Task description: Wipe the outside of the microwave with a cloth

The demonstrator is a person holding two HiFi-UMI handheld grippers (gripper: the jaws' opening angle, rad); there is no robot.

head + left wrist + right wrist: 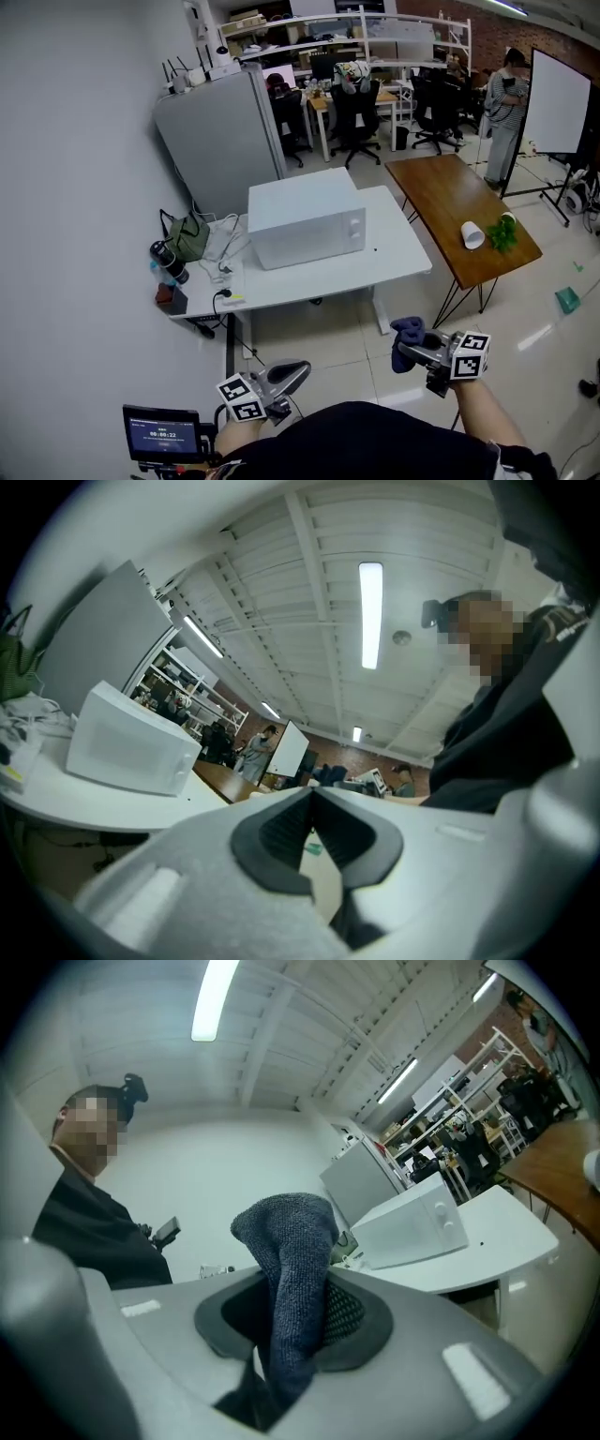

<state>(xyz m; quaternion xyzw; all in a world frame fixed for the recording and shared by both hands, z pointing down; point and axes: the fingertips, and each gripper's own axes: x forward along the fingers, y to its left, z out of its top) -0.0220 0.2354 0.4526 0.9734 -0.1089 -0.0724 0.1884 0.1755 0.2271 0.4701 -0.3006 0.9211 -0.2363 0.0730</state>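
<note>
- Microwave point(307, 225): white box with plain top and sides and two round knobs at the right of its front. It sits toward the far left of a white worktop point(398, 255).
- Cloth point(406, 336): dark blue-grey, knitted, bunched. It is held in the right gripper point(405, 352), low and near the person, well apart from the microwave.
- Right gripper view: the fingers point(354, 1321) are clenched on the cloth, which rises in a fold above them and trails below. The microwave front shows beyond.
- Left gripper point(298, 373): held low at the near left, over the floor.
- Left gripper view: the fingers point(277, 836) are closed tip to tip with nothing between them. The microwave is seen from its plain side.
- Only the gripper views show the white ribbed ceiling with tube lights point(370, 611).
- Only the head view shows the clutter on the worktop's left: a green bag point(190, 236), a dark bottle point(169, 261) and white cables point(225, 246).
- A small screen point(161, 436) is at the near left, beside the person.
- Room: open office with a pale glossy tile floor point(328, 333).
- A grey cabinet point(220, 136) stands behind the worktop.
- Right of the worktop, a brown table point(445, 192) carries a tipped white cup point(472, 234) and something green point(502, 234).
- Far side: desks and black chairs point(356, 117), shelving, and a person point(504, 112) standing by a whiteboard point(560, 101).
</note>
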